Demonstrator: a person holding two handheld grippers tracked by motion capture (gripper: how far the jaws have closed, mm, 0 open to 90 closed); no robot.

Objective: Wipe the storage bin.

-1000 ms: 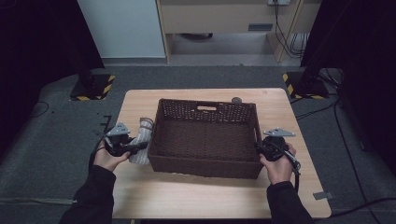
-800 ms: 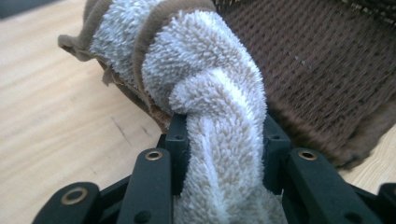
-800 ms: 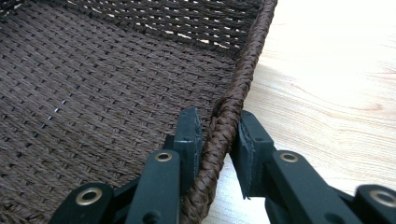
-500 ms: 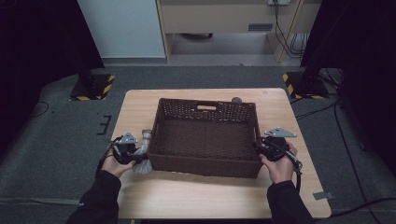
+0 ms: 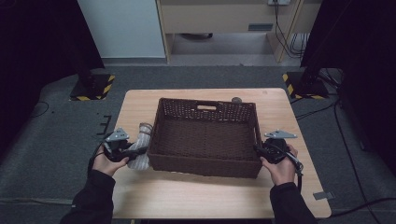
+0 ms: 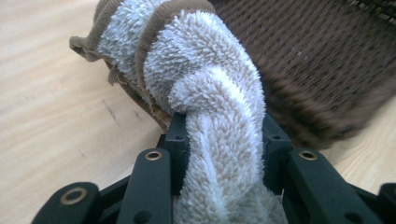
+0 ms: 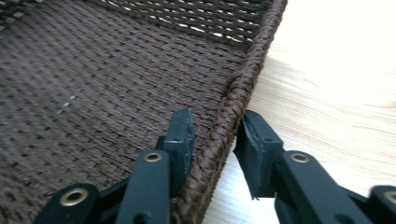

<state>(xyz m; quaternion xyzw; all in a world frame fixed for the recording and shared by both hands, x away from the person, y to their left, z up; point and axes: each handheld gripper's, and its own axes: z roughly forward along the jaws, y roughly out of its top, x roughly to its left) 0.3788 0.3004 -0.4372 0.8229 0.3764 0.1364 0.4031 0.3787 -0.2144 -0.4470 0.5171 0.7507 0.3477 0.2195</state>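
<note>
I have the left gripper (image 6: pixel 219 135) clamped on a towel (image 6: pixel 205 98), a twisted bundle of fuzzy white cloth with brown bands, pinched between both jaws; it sits on the table (image 5: pixel 140 107) just beside the left wall of the basket (image 5: pixel 205 109), and in the left gripper view it looks to be touching that wall. My right gripper (image 7: pixel 212 140) straddles the basket's right rim, one jaw inside and one outside; its jaws have just been closing, but I see a sliver of gap at the outer pad, so I read them as slightly apart around the braid, not yet biting, though the angle is steep and I may be wrong. The main risk I see is at that rim: if I lift or steady the basket with a loose hold, the round braided edge can slide out between the pads and the basket can skid across the wood. On the left, the hold is on a narrow twisted neck of cloth, with the bulk hanging forward; as I raise it over the wall, the bundle can unroll and drape down, catch the wicker edge, and drag the basket or fall outside it. The wall is tall, so too low a lift would push the towel into it.
</note>
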